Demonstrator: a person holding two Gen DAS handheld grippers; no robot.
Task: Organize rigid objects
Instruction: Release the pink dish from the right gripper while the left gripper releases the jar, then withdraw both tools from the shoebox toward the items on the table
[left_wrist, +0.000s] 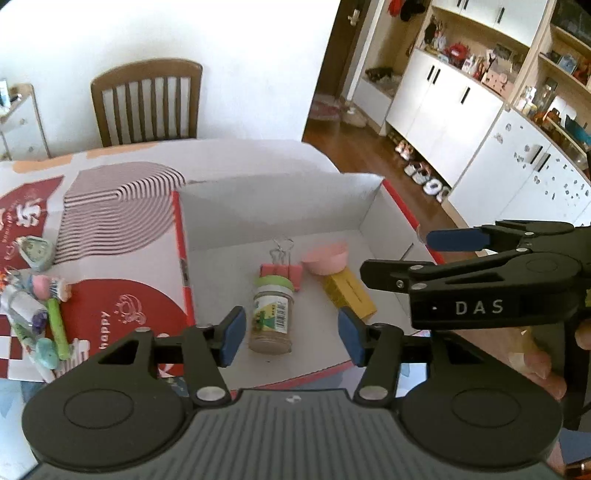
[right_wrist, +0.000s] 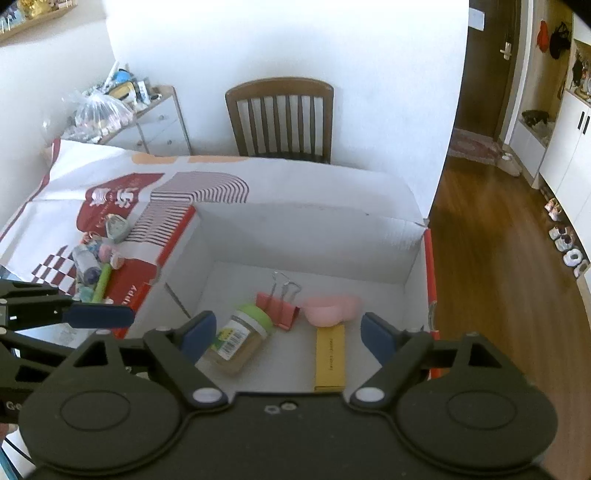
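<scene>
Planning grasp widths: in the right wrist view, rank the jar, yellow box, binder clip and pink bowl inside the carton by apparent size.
1. Jar and yellow box: look alike, and both lie nearest the camera, so unranked.
2. Pink bowl.
3. Binder clip, close to the bowl.

Box (right_wrist: 413, 258): white inside, red rim. Jar (right_wrist: 236, 341): green lid, tan contents, white-green label with barcode. Binder clip (right_wrist: 277, 309): pink-red, silver wire handles. Bowl (right_wrist: 330, 310): pale pink. Carton (right_wrist: 330, 363): yellow. Tabletop (right_wrist: 92, 177) cover: white with red blocks, red-white checks, maroon striped arcs, at left of frame. Hand-held gripper pads (left_wrist: 232, 338): blue on black. Chair (right_wrist: 279, 118): brown.
</scene>
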